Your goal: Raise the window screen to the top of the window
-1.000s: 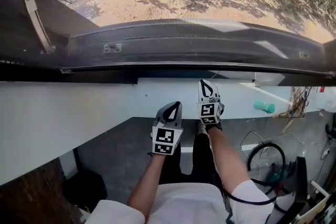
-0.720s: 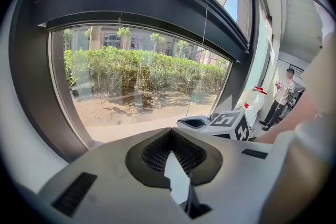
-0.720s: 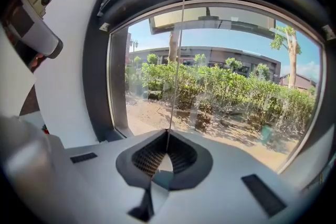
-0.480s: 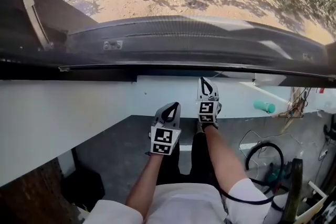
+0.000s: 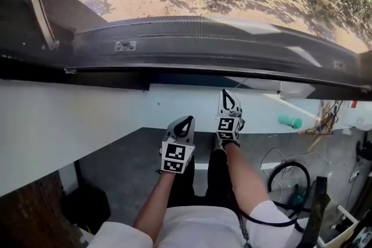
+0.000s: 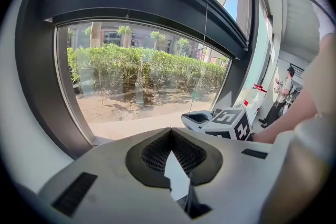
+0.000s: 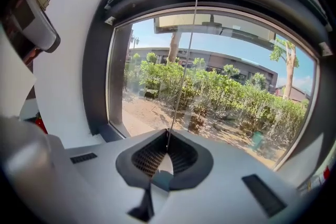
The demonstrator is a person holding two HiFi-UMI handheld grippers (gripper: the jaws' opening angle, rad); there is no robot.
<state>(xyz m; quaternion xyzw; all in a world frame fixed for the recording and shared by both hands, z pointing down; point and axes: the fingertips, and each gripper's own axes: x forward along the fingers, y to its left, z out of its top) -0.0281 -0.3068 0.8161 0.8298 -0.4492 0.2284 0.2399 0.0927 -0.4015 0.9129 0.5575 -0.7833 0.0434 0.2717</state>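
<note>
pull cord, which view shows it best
Right gripper view: the pull cord runs down the window into the right gripper's shut fingers. Left gripper view shows it thin, farther off; head view barely shows it.

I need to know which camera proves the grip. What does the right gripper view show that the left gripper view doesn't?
Only the right gripper view: the cord running down into the shut jaws of the right gripper. Only the left gripper view: the left gripper, shut and empty, the right gripper's marker cube, a person standing at far right. Both: window frame, hedge outside, the cord.
</note>
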